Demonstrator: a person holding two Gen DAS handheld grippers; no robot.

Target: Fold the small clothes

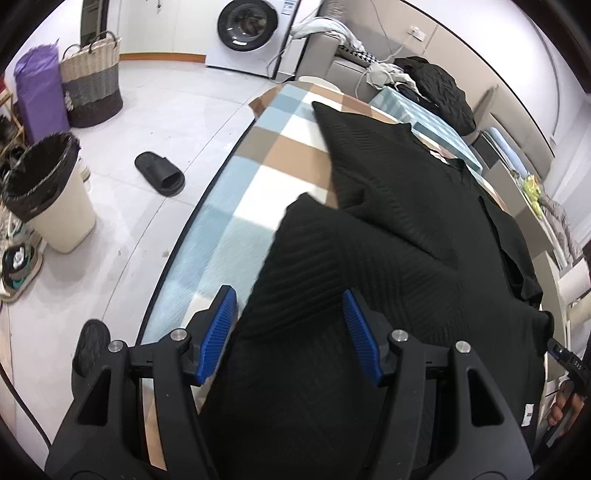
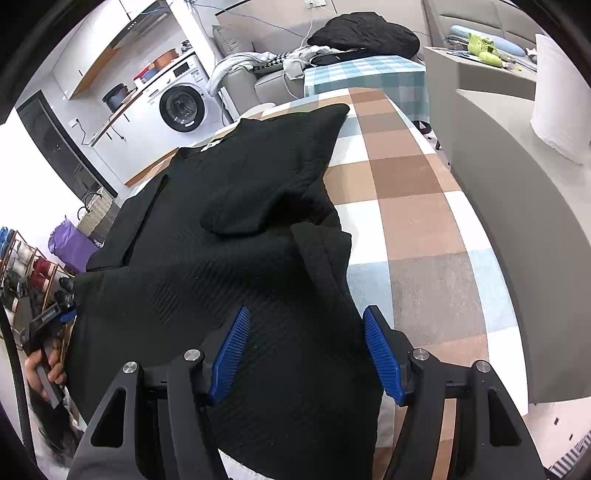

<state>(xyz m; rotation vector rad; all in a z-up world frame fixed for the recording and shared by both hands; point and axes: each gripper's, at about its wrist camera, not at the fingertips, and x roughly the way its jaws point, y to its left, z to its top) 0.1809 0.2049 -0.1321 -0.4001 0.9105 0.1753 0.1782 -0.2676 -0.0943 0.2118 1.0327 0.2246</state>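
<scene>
A black ribbed garment (image 1: 388,221) (image 2: 229,221) lies on a table with a checked cloth (image 1: 258,147) (image 2: 406,203). Both sleeves are folded in over its body. My left gripper (image 1: 288,295) stands open low over the garment's left edge, with black cloth lying between its blue pads (image 1: 221,328). My right gripper (image 2: 306,312) is open over the garment's lower right edge; cloth lies between its fingers, and the right pad (image 2: 380,350) sits just off the hem. Each wrist view shows the other gripper (image 2: 55,314) (image 1: 569,362) in a hand at the frame's edge.
On the floor to the left are a black slipper (image 1: 159,171), a lined bin (image 1: 51,192) and a woven basket (image 1: 92,85). A washing machine (image 1: 251,26) stands beyond. A pile of dark clothes (image 2: 365,33) sits past the table's far end. A grey counter (image 2: 517,203) borders the right.
</scene>
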